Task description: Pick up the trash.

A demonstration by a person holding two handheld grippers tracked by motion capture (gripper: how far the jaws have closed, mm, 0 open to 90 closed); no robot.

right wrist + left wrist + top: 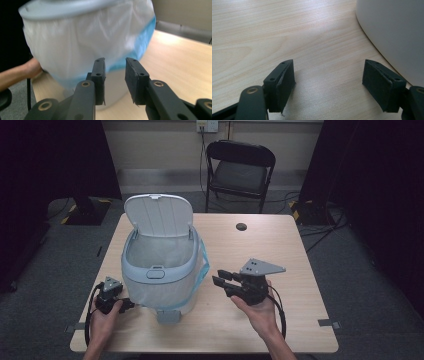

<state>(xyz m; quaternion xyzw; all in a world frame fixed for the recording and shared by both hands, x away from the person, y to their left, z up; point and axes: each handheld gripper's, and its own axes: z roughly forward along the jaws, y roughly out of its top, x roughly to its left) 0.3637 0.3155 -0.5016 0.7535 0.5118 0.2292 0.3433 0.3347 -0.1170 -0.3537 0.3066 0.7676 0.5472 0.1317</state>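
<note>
A pale grey pedal bin [159, 279] stands on the left half of the table, its lid [159, 215] tipped up and back. A white bag [159, 251] lines it and folds over the rim; the bag's blue edge [201, 270] hangs down the right side. My left gripper [126, 305] rests low at the bin's front left, open wide over bare wood [328, 72], the bin wall [392, 32] close beside one jaw. My right gripper [220, 276] hovers right of the bin, pointing at the bag [82, 45], jaws [115, 67] open a little, with nothing between them.
The bin's foot pedal [168, 316] juts toward the front edge of the wooden table [265, 245]. A cable grommet [241, 226] sits near the far edge. A black folding chair [240, 170] stands behind the table. Bare wood lies to the right.
</note>
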